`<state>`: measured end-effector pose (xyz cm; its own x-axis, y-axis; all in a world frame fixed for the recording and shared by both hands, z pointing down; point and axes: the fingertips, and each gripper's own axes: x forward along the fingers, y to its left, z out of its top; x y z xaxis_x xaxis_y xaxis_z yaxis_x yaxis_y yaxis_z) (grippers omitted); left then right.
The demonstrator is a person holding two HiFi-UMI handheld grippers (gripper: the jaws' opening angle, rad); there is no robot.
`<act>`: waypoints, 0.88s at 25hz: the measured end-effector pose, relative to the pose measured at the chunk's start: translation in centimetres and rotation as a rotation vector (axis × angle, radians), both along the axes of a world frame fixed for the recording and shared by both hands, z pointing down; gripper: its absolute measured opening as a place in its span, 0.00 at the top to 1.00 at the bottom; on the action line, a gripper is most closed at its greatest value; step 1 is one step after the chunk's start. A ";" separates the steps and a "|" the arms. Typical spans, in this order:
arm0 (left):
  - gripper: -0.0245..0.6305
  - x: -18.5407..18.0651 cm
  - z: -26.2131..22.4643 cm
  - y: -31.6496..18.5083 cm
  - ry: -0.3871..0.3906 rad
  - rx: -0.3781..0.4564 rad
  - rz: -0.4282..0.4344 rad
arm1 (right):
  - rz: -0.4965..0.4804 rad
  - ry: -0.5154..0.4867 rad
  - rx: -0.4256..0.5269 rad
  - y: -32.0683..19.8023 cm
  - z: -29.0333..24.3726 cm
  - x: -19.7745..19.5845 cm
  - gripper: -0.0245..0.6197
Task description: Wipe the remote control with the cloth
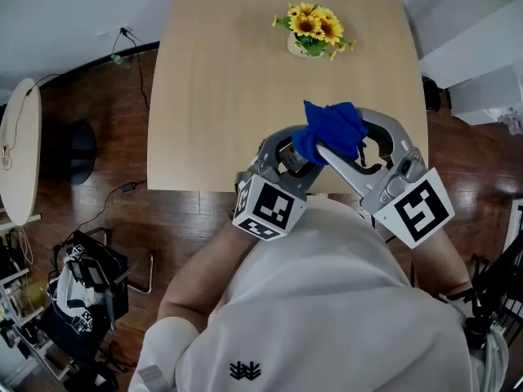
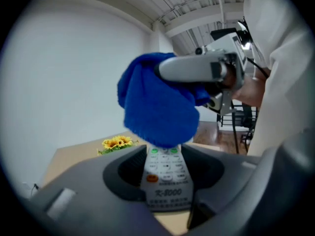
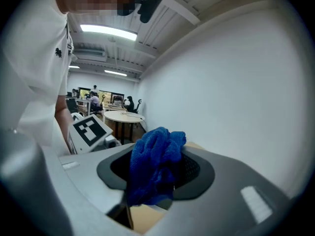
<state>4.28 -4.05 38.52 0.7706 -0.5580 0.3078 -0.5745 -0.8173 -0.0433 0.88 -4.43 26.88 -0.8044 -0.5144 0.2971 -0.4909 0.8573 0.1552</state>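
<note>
Blue looped pile between the right fingers [image 3: 197, 168]: the cloth [image 3: 156, 151], bunched into a wad and pinched by the right gripper [image 3: 155, 170], with loose folds spilling above and below the grip. Clamped likewise on the other side: left fingers [image 2: 120, 173] of the left gripper [image 2: 166, 171] shut on the lower end of the remote control [image 2: 166, 183], a slim pale-grey slab. Rows of small buttons [image 2: 167, 167] across its face, one orange, two green higher up. Cloth touching the far end of the remote, draped over the top rows. Both held in the air above the near edge of the desk [image 1: 221, 80], not resting on it.

Probably light and rigid, the remote. Smooth casing, so likely to pivot or slip if pushed hard at the free end. Best taken across the narrow sides low down, as here, leaving the button face open. Cloth limp, light and compressible, with no fixed shape, so easy to grab anywhere. Better kept as a thick wad, so that fabric rather than a hard finger meets the buttons. Gentle pressure likely enough.

Further out: pale wood-grain desk, matt, with rounded corners. Sunflowers [image 1: 315, 29] in a small pot near the far edge, well apart from the work. Dark plank floor [image 1: 98, 178] all round.
</note>
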 end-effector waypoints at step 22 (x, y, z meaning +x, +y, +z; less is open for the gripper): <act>0.60 -1.0 0.8 0.3 -0.005 -0.029 0.007 | 0.313 0.090 -0.039 -7.3 5.9 11.1 0.67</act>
